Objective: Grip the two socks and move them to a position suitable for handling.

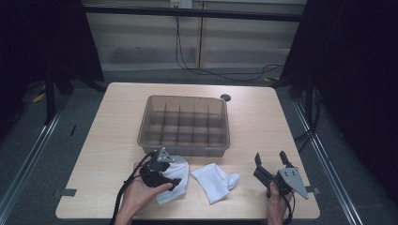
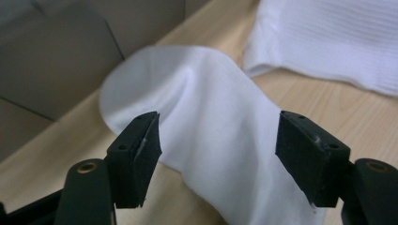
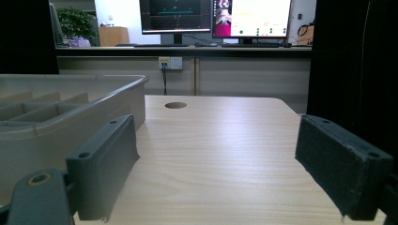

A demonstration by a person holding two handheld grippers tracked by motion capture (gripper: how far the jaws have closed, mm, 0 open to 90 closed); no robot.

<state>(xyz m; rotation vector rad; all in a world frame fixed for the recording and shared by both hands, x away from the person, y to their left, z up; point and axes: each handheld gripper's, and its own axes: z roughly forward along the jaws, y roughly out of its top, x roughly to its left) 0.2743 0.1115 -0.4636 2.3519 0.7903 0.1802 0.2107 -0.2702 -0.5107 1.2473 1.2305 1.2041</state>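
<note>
Where grippers hover: two white socks (image 1: 216,180)

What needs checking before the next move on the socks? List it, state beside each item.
1. Left hand-held gripper jaws apart over the near sock, pads not pressing it: ok.
2. Second sock lies flat on the table, apart from the first: ok.
3. Right hand-held gripper open, nothing between its jaws: ok.
4. Divided bin upright behind the socks, compartments look unfilled: ok.
5. Near sock fully flattened under the left hand: cannot tell.
</note>
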